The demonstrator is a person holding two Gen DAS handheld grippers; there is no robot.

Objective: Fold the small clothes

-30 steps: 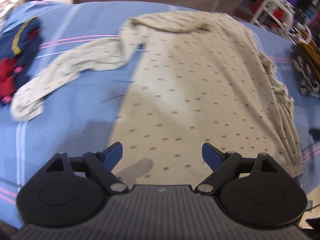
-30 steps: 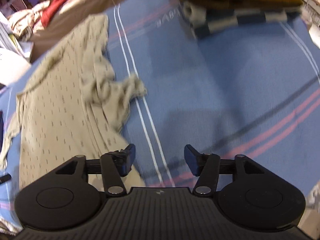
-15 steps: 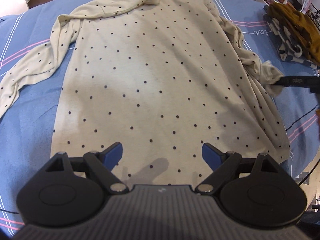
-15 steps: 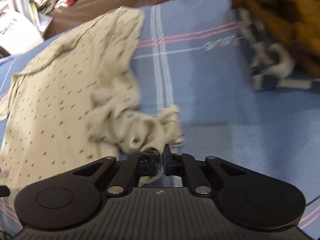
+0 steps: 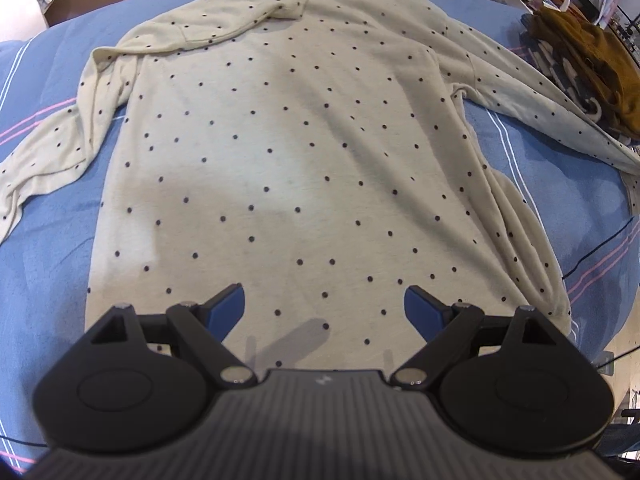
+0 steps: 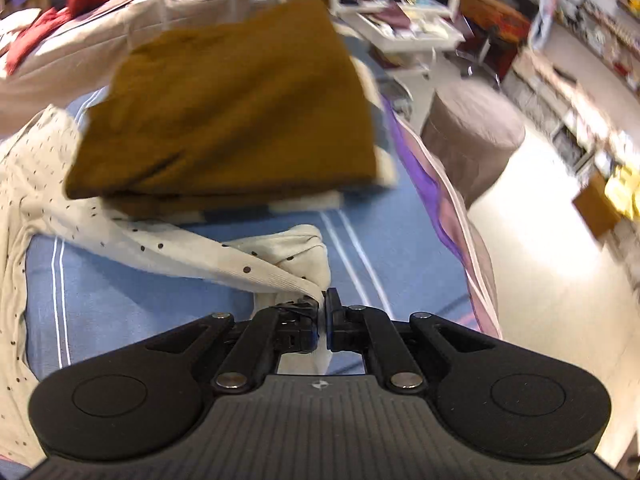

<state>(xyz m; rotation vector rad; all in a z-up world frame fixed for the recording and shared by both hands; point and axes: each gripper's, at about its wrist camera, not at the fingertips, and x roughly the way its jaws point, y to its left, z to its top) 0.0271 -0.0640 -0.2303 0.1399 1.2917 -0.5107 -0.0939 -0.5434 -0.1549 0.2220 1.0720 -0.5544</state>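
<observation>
1. Blue bed (image 5: pixel 48 264) is carrying shirt (image 5: pixel 288 168), lying flat, collar far.
2. Right gripper (image 6: pixel 322 308) is pinching cuff (image 6: pixel 296 280), sleeve stretching left toward the body.
3. Left gripper (image 5: pixel 324 306) is hovering wide open, empty, over near hem.

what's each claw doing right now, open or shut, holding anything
Left claw: open, holding nothing, above the cream dotted shirt.
Right claw: shut on the shirt's sleeve cuff.
</observation>
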